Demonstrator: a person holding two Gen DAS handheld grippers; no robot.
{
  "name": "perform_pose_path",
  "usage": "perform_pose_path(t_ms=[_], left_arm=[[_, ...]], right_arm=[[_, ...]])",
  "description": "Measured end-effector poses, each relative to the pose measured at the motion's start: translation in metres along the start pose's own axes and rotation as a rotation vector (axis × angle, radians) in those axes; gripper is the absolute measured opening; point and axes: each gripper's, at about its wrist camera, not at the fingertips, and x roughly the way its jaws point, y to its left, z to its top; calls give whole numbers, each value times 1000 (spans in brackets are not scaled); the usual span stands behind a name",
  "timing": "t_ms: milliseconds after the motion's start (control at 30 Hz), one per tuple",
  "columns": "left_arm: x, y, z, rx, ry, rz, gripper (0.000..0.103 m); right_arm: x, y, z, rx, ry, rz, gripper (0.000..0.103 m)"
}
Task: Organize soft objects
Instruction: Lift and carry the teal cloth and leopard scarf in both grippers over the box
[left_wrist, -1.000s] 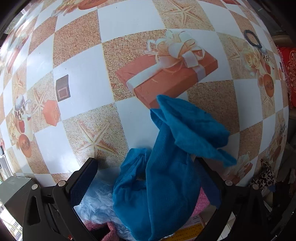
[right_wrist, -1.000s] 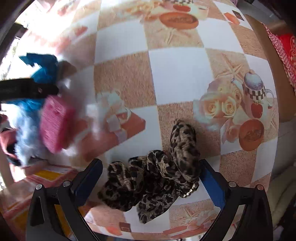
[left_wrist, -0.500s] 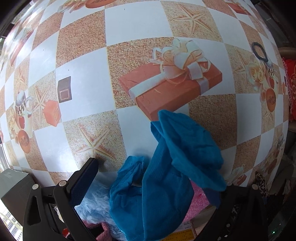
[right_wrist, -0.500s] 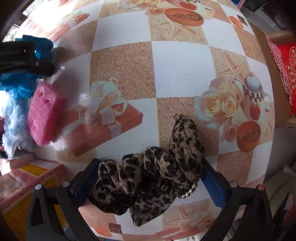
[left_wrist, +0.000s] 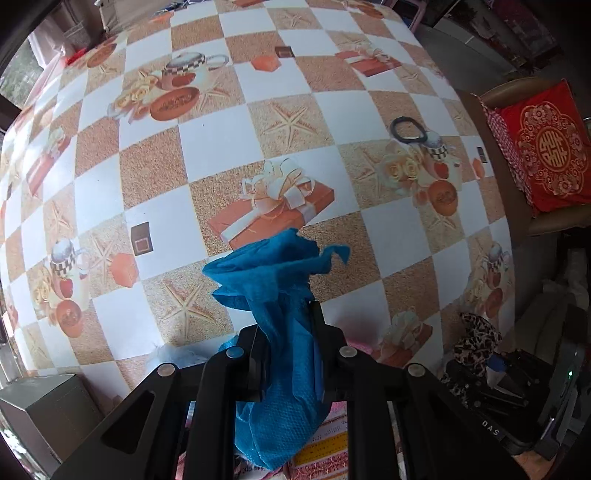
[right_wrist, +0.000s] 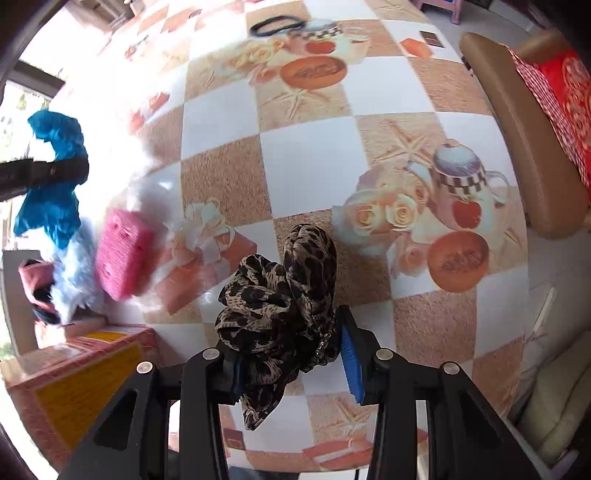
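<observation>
My left gripper (left_wrist: 284, 332) is shut on a blue cloth (left_wrist: 280, 291) and holds it above the patterned table; the cloth bunches above the fingers and hangs below them. It also shows in the right wrist view (right_wrist: 51, 177) at the far left. My right gripper (right_wrist: 288, 354) is shut on a leopard-print scarf (right_wrist: 280, 295), bunched between the blue pads (right_wrist: 349, 362). The scarf also shows in the left wrist view (left_wrist: 476, 339) at the lower right.
A pink sponge (right_wrist: 123, 254) and a pale blue fluffy item (right_wrist: 75, 273) lie at the table's left edge, above a red and yellow box (right_wrist: 77, 380). A black hair tie (left_wrist: 408, 131) lies on the table (left_wrist: 221, 136). A chair with a red cushion (left_wrist: 546, 147) stands right.
Both grippers have closed, the left on the blue cloth, the right on the leopard scarf. Both have risen away from the table, so more of the table shows.
</observation>
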Motion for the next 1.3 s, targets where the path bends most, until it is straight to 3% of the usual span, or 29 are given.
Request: perform_pose_path(t_ms=[100, 433, 767, 1133, 1300], left_arm=[[-14, 7, -4, 6, -24, -18, 19], [-56, -13, -73, 46, -68, -48, 19], [-96, 0, -131, 60, -101, -108, 19], [-110, 14, -211, 105, -81, -181, 19], [-126, 29, -240, 83, -110, -170, 19]], right_arm=[[-17, -2, -6, 20, -20, 31, 43], [-53, 18, -41, 45, -43, 86, 43], [-70, 49, -86, 67, -34, 114, 43], [-84, 101, -137, -11, -25, 97, 43], [-86, 138, -153, -100, 2, 134, 43]])
